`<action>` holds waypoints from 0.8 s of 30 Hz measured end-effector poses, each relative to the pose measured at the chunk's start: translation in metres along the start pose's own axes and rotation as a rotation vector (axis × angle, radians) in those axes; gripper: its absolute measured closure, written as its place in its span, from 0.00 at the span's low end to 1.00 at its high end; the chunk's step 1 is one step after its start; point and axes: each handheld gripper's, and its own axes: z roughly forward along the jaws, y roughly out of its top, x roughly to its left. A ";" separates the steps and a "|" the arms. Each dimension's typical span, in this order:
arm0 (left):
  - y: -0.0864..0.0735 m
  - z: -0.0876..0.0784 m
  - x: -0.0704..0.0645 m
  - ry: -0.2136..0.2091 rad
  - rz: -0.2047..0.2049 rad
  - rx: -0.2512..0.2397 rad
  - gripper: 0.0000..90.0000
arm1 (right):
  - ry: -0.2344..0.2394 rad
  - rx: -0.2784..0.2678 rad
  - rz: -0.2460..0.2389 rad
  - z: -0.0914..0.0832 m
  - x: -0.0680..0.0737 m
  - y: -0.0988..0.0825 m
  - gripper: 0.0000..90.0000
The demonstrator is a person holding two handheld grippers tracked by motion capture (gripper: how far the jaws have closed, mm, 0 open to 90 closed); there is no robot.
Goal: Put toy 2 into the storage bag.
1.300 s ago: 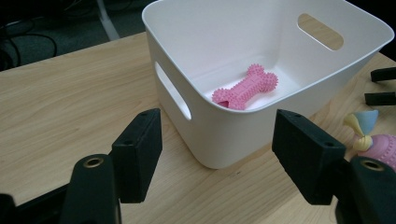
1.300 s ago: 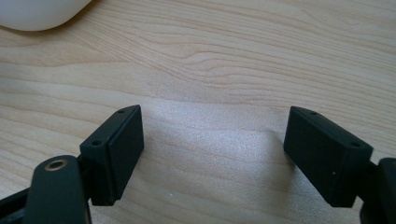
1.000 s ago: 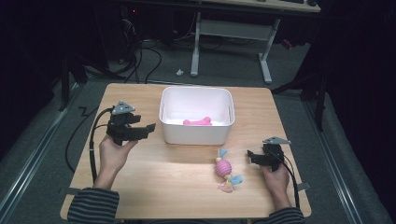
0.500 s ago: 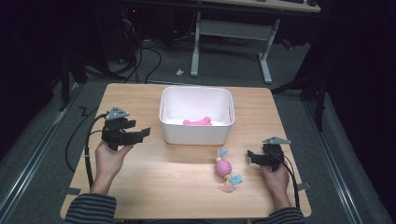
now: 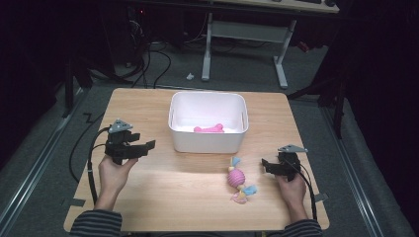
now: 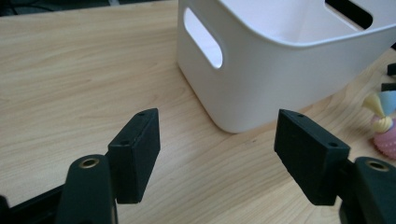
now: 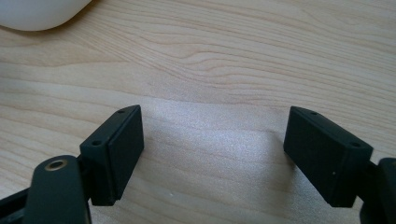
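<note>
My left gripper (image 5: 148, 144) has dropped lower and come back toward me over the last sec, and now sits just left of the white bin (image 5: 207, 143), well apart from the toys. Its jaws stand released w/ nothing between them; the left gripper view looks past both black pads at bare wood and the bin's near corner w/ its handle slot. The pink bone toy (image 5: 209, 129) lies inside the bin, on its floor near the front wall.

My right gripper (image 5: 266, 165) hasn't budged: it rests low at the right side of the wooden surface (image 5: 163, 197), jaws also released and empty, pointing left toward the pink rope-ball toy (image 5: 237, 180). That toy lies on the surface in front of the bin's right front corner, pastel tassels out at both ends, just beside the right gripper but not touching it. In the right gripper view, bare wood grain lies between the pads, w/ a sliver of the bin at top left.

My read: the left side is backing off after work at the bin, one toy is stowed, and the rope-ball is what's left. Next grab prob. falls to the right gripper, which still has to close the gap.
</note>
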 end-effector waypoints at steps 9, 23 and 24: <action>-0.015 0.010 0.005 -0.004 -0.034 0.023 0.35 | 0.000 0.000 -0.001 0.000 0.000 0.000 0.23; -0.032 0.030 0.011 0.027 -0.046 0.085 0.35 | 0.000 0.000 0.000 0.000 0.000 0.000 0.22; -0.033 0.032 0.011 0.027 -0.045 0.091 0.35 | 0.000 0.000 0.000 0.000 0.000 0.000 0.23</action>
